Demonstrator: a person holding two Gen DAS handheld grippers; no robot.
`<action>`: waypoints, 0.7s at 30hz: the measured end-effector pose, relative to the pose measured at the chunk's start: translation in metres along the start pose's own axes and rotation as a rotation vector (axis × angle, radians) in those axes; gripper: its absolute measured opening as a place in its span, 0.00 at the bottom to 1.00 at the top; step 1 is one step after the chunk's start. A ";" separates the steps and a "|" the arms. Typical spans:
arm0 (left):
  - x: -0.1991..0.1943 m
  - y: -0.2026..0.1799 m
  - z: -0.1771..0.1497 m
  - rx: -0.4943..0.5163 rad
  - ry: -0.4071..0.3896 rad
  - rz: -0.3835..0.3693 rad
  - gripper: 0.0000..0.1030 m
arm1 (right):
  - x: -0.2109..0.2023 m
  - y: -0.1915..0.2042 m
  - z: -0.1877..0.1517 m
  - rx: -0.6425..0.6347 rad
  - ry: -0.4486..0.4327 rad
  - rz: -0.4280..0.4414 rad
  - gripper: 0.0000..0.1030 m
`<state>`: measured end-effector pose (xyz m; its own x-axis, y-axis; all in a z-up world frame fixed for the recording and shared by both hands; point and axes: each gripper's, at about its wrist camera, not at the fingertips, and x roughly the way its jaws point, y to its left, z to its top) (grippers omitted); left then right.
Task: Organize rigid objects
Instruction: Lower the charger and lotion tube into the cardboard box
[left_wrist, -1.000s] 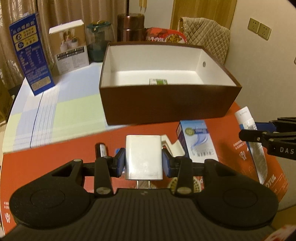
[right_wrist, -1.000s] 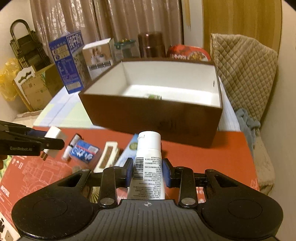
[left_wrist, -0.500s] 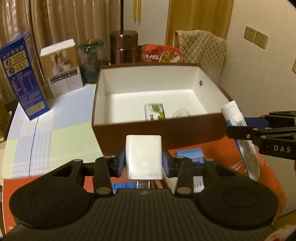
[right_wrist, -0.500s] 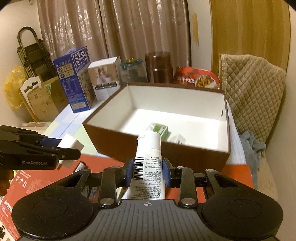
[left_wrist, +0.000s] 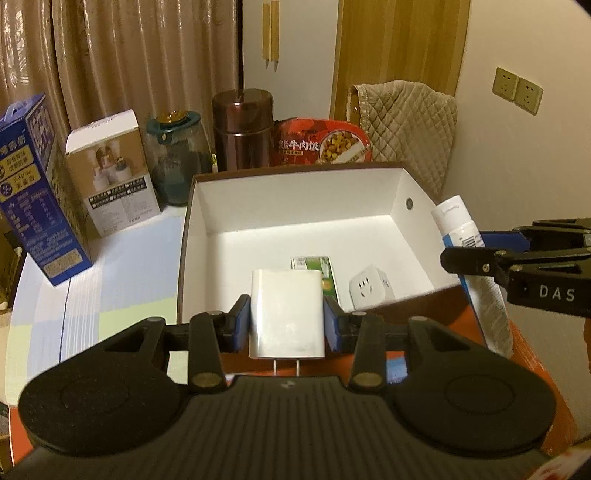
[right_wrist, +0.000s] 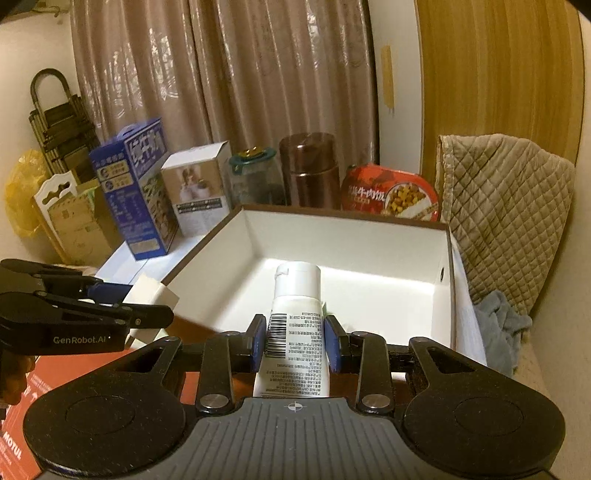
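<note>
2 grippers are hanging side by side over the near edge of the brown box, each one carrying something. The left gripper is pinching a white charger between its blue pads, pressing on both of its flat sides, with the 2 metal prongs pointing back toward the handle. The right gripper is clamping a white tube around its printed body, cap end pointing forward over the box's white floor; from the left wrist view that same tube is showing at the right, slanting past the box's right wall. From the right wrist view the charger is sitting just outside the box's near left corner.

Inside the box 2 things are already lying near the front wall: a small green carton and a white socket cube, close together but apart. The box is standing on a pale checked cloth, with an orange-red carton in front of it under the grippers.

Behind the box a blue carton, a white product box, a glass jar, a brown flask and a red meal tub are lining the back of the table.
</note>
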<state>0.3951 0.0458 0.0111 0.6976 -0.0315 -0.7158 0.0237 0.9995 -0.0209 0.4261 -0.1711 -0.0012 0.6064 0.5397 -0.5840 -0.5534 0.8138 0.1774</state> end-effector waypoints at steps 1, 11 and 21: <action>0.003 0.001 0.003 0.001 -0.002 0.003 0.35 | 0.003 -0.003 0.004 0.002 -0.004 -0.003 0.29; 0.031 0.013 0.037 0.000 0.004 0.018 0.35 | 0.030 -0.033 0.040 0.035 -0.036 -0.049 0.29; 0.066 0.019 0.048 -0.007 0.051 0.023 0.35 | 0.063 -0.058 0.050 0.047 -0.035 -0.100 0.29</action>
<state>0.4759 0.0625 -0.0025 0.6606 -0.0084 -0.7507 0.0025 1.0000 -0.0090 0.5249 -0.1735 -0.0080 0.6774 0.4619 -0.5725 -0.4623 0.8727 0.1571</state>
